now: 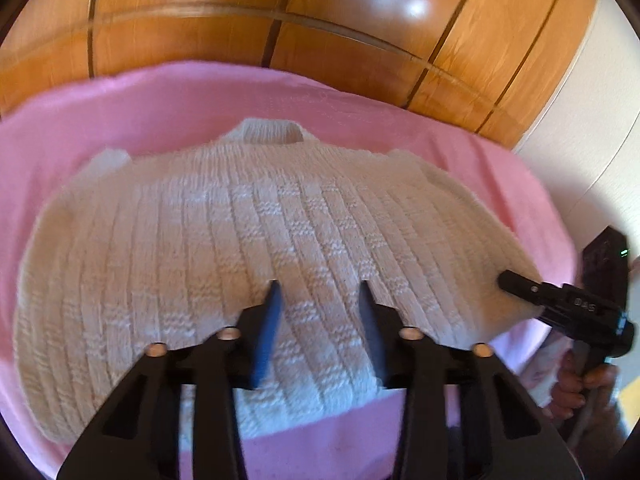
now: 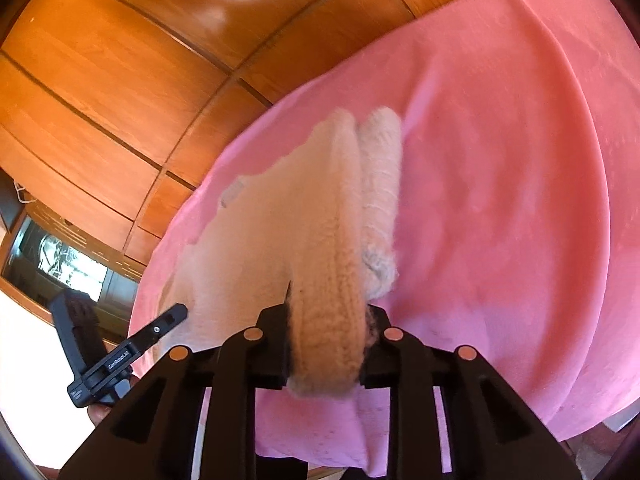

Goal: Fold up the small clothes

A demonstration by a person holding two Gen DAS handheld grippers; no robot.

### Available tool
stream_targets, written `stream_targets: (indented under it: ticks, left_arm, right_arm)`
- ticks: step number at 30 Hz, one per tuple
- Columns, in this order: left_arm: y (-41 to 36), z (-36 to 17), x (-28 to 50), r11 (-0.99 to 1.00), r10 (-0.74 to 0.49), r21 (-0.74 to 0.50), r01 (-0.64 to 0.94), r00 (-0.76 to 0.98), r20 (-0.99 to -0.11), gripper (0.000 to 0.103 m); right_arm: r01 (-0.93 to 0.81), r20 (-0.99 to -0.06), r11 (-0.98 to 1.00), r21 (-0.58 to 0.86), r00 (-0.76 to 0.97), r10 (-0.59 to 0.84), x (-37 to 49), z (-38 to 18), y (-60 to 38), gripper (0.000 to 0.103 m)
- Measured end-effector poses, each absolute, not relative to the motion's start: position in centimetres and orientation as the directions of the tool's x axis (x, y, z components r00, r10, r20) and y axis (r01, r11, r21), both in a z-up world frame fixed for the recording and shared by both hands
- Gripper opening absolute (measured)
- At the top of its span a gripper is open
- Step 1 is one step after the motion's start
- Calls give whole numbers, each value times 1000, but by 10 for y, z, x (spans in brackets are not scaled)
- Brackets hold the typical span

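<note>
A white knitted sweater [image 1: 256, 232] lies spread flat on a pink cloth [image 1: 72, 132], collar at the far side. My left gripper [image 1: 320, 296] hangs over its lower middle. The jaws stand apart, with flat knit showing between the blue-padded fingers [image 1: 272, 320]; I see no fold pinched there. My right gripper [image 2: 330, 304] is shut on a thick bunched fold of the sweater [image 2: 328, 344] at its right edge, and the knit fills the gap. In the left wrist view the right gripper [image 1: 506, 280] meets that edge. In the right wrist view the left gripper [image 2: 180, 312] shows side-on at the lower left.
Glossy wooden panelled doors [image 1: 320, 20] stand behind the pink-covered surface. A white wall [image 1: 592, 128] is at the right. A person's hand [image 1: 580, 388] holds the right gripper's handle. A dark cabinet with glass [image 2: 56, 256] sits at the far left.
</note>
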State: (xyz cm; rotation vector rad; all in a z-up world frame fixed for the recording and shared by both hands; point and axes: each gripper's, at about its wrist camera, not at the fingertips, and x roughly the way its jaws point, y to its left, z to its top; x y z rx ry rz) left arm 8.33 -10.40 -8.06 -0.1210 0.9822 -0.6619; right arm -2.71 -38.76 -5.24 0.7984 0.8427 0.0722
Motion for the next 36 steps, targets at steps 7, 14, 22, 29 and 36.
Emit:
stream_targets:
  ticks: [7, 14, 22, 29, 36]
  left_arm:
    - [-54, -76, 101, 716, -697, -583, 385, 344, -629, 28]
    - [35, -51, 120, 611, -773, -744, 269, 404, -489, 49]
    - [98, -50, 122, 416, -863, -886, 207, 398, -312, 68]
    - [88, -86, 131, 441, -866, -890, 115, 315, -389, 71]
    - [65, -102, 147, 433, -878, -898, 74, 261, -401, 71]
  right_arm:
    - [108, -568, 723, 682, 701, 431, 3, -6, -362, 20]
    - [-185, -439, 709, 681, 672, 597, 48, 53, -281, 18]
    - [-339, -512, 665, 666, 441, 738, 103, 8, -138, 16]
    - [-425, -635, 720, 548, 350, 689, 90, -34, -81, 16]
    - [-442, -574, 708, 550, 415, 705, 74, -19, -87, 15]
